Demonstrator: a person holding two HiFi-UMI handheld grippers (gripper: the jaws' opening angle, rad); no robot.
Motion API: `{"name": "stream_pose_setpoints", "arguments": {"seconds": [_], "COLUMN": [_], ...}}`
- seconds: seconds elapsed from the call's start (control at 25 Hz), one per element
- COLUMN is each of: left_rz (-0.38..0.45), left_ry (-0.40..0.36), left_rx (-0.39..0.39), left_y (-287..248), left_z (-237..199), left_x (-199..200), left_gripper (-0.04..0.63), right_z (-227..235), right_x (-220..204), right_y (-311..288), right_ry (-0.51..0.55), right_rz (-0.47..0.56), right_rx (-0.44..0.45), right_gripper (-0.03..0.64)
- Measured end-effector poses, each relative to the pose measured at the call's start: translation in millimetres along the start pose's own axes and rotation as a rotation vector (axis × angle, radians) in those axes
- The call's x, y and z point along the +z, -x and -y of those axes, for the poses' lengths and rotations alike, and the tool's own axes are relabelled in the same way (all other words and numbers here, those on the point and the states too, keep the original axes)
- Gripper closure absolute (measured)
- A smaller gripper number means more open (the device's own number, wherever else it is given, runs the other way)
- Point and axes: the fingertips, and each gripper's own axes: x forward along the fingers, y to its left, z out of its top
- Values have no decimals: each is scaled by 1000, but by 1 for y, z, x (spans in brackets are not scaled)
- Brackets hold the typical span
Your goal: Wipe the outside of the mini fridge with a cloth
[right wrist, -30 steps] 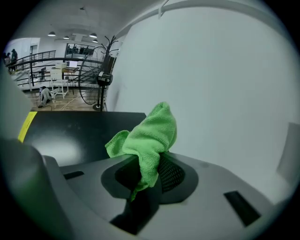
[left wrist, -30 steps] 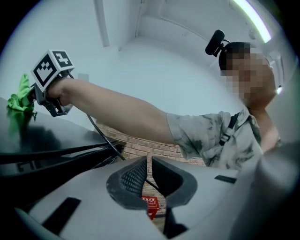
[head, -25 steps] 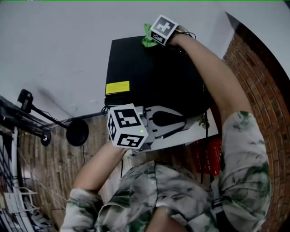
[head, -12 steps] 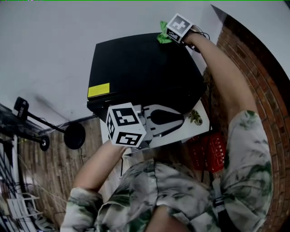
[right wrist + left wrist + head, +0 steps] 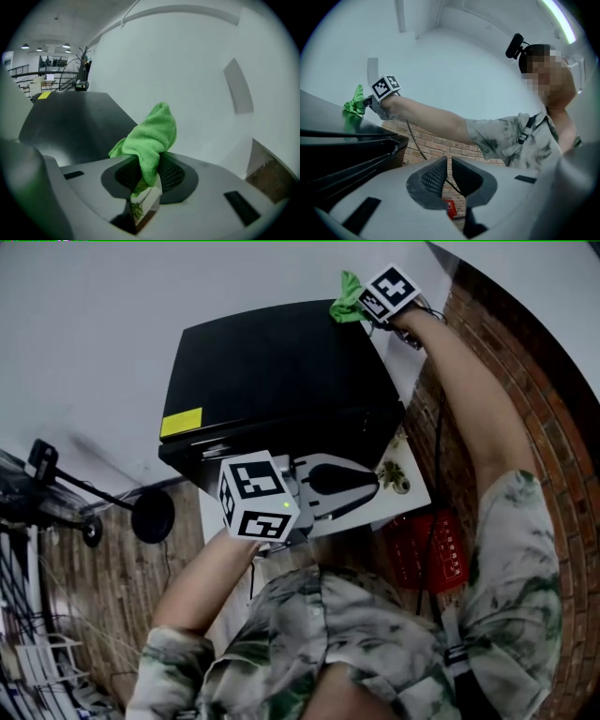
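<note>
The black mini fridge (image 5: 281, 381) fills the middle of the head view, seen from above, with a yellow sticker (image 5: 181, 422) near its front left. My right gripper (image 5: 364, 306) is shut on a green cloth (image 5: 349, 298) at the far right corner of the fridge top. In the right gripper view the green cloth (image 5: 152, 133) bunches up from between the pads of my right gripper (image 5: 149, 168), with the glossy fridge top (image 5: 70, 122) to its left. My left gripper (image 5: 375, 486) hovers at the fridge's near right side, shut and holding nothing. The left gripper view shows that gripper (image 5: 449, 176) beside the fridge (image 5: 347, 150).
A white table (image 5: 412, 498) under the fridge carries a small plant (image 5: 394, 476). A red crate (image 5: 427, 554) stands below it by the brick wall (image 5: 544, 409). A black stand with a round base (image 5: 153, 518) sits at the left. The white wall (image 5: 94, 334) runs behind the fridge.
My right gripper has carried the green cloth rightwards along the back edge of the fridge top to its far right corner. The left gripper has stayed where it was.
</note>
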Motion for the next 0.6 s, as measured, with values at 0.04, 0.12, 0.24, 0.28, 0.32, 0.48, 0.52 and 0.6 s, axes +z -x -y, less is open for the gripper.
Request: {"name": "stream_pose_setpoints", "arguments": {"seconds": [0.04,0.12,0.24,0.28,0.32,0.48,0.52,0.6], "left_rz": [5,16,28,29,28,17,15,6], "left_ry": [2,4,-4,-12,-19,-23,-26,-37], "left_rx": [8,29,66,77,87,88,80,55], "left_y": [-3,-8,-16,-19,-23,-39,-42,-45], "left_z": [0,-2,-5,-5,-5,-3,-2,4], "left_x": [1,2,2,2,0,-6,-7,-10], "left_gripper": [565,565,565,565,565,565,565,565], "right_z": [3,10,18,20,21,27,30,35], "right_x": [3,9,15,16,14,7,6,-4], "right_y": [6,20,42,48,54,74,79,89], "right_ry": [-19,-56,-87,-94,-99,-91,-91,-92], "right_rz": [41,120,220,245,265,312,318,306], "right_rx": [5,12,29,38,49,64,59,35], "right_gripper": [512,512,512,512,512,512,512,512]}}
